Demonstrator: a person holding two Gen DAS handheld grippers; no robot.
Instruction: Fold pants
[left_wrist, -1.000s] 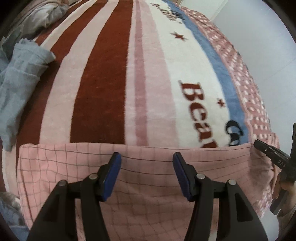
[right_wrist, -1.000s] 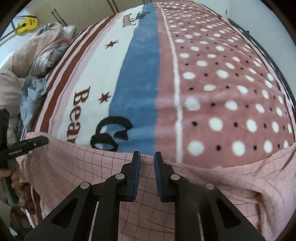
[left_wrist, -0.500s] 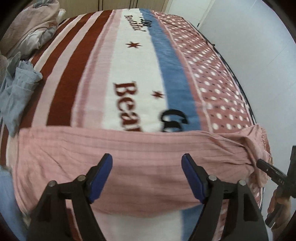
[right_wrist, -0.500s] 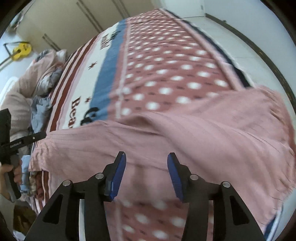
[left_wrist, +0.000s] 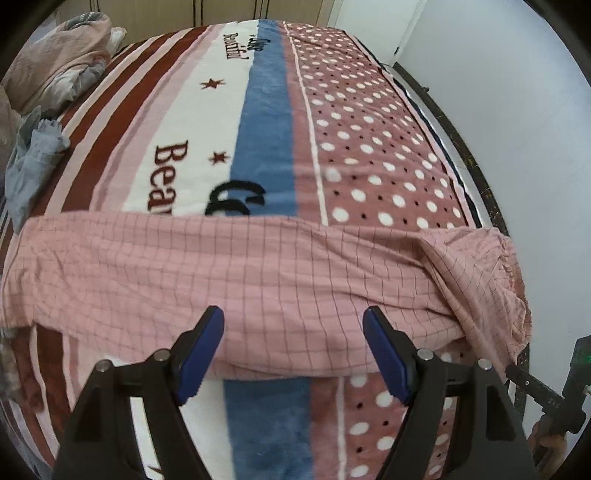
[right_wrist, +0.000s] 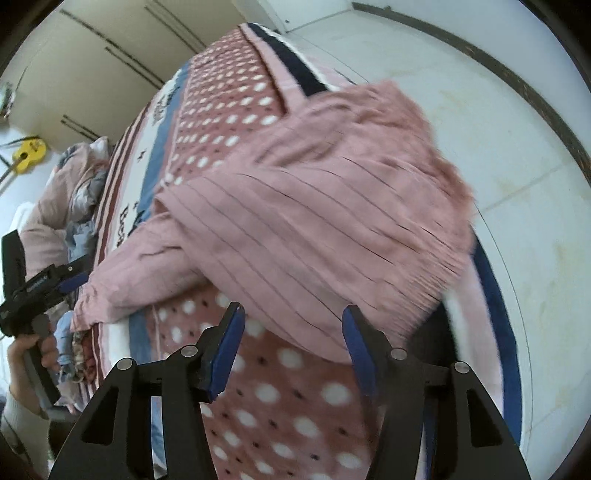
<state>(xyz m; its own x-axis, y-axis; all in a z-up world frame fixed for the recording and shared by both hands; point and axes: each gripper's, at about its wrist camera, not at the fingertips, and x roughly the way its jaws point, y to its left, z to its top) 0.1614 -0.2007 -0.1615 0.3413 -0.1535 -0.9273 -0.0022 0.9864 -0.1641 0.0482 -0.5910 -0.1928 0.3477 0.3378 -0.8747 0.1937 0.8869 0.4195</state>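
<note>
The pink checked pants (left_wrist: 258, 273) lie stretched across the bed's near end, left to right, with the gathered waistband at the right edge. They also show, blurred, in the right wrist view (right_wrist: 314, 221). My left gripper (left_wrist: 293, 350) is open and empty, just short of the pants' near edge. My right gripper (right_wrist: 291, 347) is open and empty, just short of the waist end. The right gripper's tip shows at the lower right of the left wrist view (left_wrist: 532, 384). The left gripper shows at the left of the right wrist view (right_wrist: 48, 277).
A striped and dotted blanket (left_wrist: 258, 129) covers the bed. A grey garment (left_wrist: 33, 170) and a pile of bedding (left_wrist: 55, 62) lie at the far left. White floor (right_wrist: 498, 129) runs along the bed's right side. A yellow toy guitar (right_wrist: 29, 155) stands by the wardrobe.
Both grippers let go of the pants and pulled back from them. The right gripper went from shut to wide open. The pants now lie flat across the bed.
</note>
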